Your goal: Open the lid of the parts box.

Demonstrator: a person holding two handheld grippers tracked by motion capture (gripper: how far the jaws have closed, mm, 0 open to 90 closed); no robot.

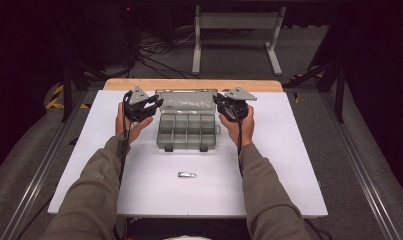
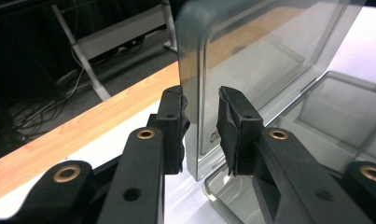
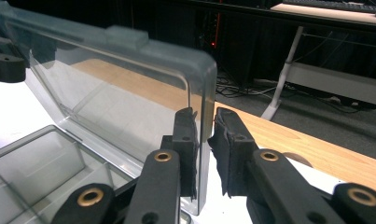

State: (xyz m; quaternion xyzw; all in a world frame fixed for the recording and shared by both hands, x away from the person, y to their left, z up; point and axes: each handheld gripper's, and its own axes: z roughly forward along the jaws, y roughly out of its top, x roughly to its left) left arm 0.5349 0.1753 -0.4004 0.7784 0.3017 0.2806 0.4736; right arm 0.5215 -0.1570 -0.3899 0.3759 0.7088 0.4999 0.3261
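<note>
- No text, label, brand or number can be read anywhere.
- A small embossed mark on the clear lid (image 2: pixel 212 136), low by the left gripper's (image 2: pixel 203 128) pads, is too blurred to read.

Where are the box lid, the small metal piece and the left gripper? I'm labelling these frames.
box lid (image 3: pixel 129 88): right gripper view, clear upright panel.
small metal piece (image 1: pixel 187 174): high view, its middle, on the table.
left gripper (image 2: pixel 202 126): left gripper view, midway between the fingertips, astride the lid's edge.

Clear compartment box (image 1: pixel 187 131), lid (image 1: pixel 186 100) upright
</note>
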